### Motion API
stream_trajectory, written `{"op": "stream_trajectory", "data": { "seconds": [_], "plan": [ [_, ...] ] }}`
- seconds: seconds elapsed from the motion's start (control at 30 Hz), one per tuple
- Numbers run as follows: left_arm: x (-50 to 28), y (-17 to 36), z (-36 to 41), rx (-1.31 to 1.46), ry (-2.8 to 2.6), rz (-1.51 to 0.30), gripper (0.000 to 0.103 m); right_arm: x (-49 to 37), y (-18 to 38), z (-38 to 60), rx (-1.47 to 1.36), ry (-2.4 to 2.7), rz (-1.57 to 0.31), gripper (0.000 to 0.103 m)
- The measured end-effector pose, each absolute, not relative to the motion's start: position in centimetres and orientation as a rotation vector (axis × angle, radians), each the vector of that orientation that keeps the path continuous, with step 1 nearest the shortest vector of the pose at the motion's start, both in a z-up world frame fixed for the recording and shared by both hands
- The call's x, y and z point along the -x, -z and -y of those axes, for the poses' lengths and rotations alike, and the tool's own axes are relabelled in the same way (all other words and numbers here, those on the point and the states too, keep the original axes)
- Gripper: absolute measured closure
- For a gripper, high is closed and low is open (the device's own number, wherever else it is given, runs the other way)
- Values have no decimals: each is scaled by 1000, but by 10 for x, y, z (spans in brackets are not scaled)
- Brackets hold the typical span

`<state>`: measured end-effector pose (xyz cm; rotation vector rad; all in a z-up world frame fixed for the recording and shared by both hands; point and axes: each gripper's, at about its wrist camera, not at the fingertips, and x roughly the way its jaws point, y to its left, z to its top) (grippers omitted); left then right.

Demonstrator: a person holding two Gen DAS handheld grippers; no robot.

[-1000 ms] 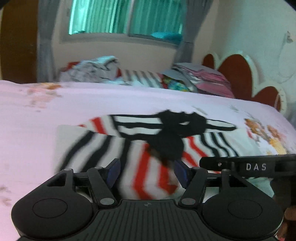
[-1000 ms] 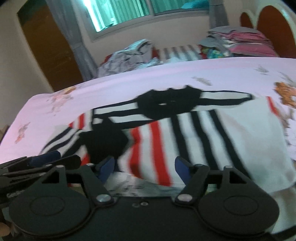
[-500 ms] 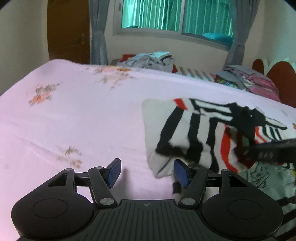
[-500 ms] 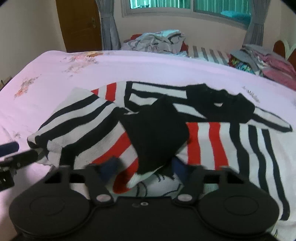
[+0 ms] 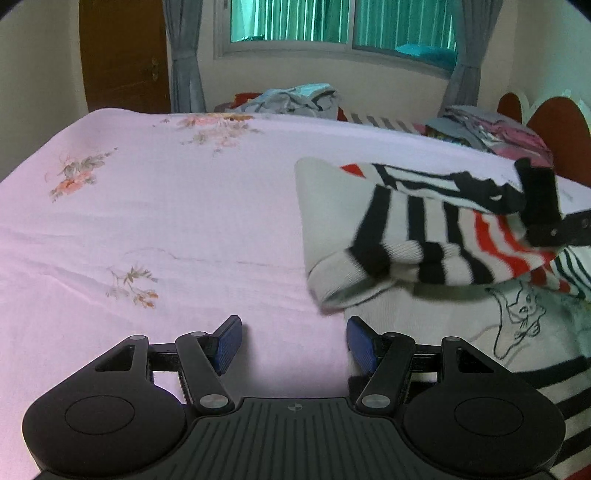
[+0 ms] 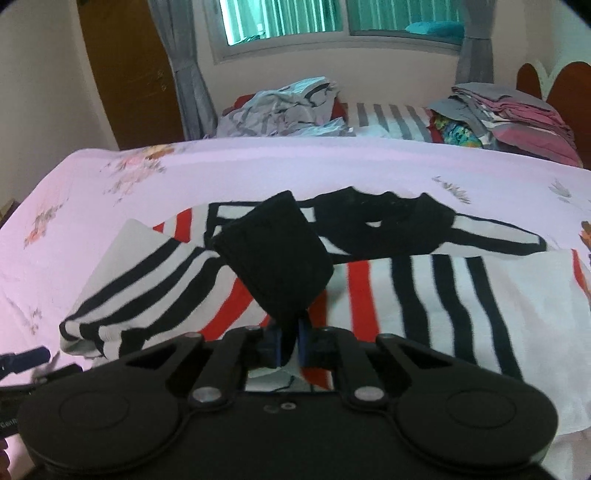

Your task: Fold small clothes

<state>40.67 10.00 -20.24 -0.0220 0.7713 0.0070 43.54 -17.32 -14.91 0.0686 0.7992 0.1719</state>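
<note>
1. Left wrist view: the left gripper [image 5: 293,341] stands with its blue-padded fingers [image 5: 229,341] spread wide apart, nothing between them; beneath the gap lies bare pink bedsheet [image 5: 166,229] with floral print.
2. Same view: the striped sweater [image 5: 417,240], white with black and red bands, lies on the bed to the right of the left gripper; its sleeve is raised off the sheet and folded toward the body, the ribbed cuff end hanging free; the right finger of the left gripper sits just beside the sweater's white lower panel, which bears a line-drawn cat [image 5: 521,314].
3. Same view: the right gripper [image 5: 546,221] enters from the right edge, its dark fingers closed on the black cuff of the sleeve; beyond the bed stand a brown door [image 5: 122,55], a window [image 5: 332,22] with grey curtains, and a loose heap of clothes [image 5: 295,99].
4. Right wrist view: the right gripper [image 6: 290,345] has its blue pads pressed together, pinching the black cuff [image 6: 275,258] of the striped sweater [image 6: 424,280]; the cuff stands up from the jaws, the sleeve trailing left and down to the sheet.
5. Same view: the sweater body is spread flat across the pink bedsheet [image 6: 258,173], black collar toward the far side; a folded stack of clothes [image 6: 517,118] sits at the far right by the red headboard [image 6: 569,81]; the left gripper [image 6: 26,363] shows only partly at the lower left edge, apart from the garment.
</note>
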Motion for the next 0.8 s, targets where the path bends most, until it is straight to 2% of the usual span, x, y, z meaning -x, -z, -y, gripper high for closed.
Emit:
{"op": "stream_trajectory", "data": {
  "seconds": [0.33,0.47,0.5,0.53,0.57,0.67,0.77,0.8],
  "plan": [
    [-425,193,-69,-41,80,-688,41,-429,149,223,-208,-90,-815,94],
    [-437,195,-62,-54,71,-692,41,-427,157,243,-257,-31,-835,84],
    [-439,196,-62,-49,72,-695,51,-427,158,247,-261,-22,-836,83],
    [-440,197,-63,-48,81,-699,55,-427,159,253,-271,-16,-838,81],
    [-440,198,-62,-52,93,-701,59,-426,161,258,-289,-18,-845,77],
    [-436,200,-57,-92,105,-691,62,-426,168,270,-332,-4,-860,55],
    [-436,201,-55,-93,108,-699,62,-429,175,276,-374,-2,-874,55],
    [-437,201,-55,-92,108,-701,62,-430,176,277,-380,3,-869,61]
  ]
}}
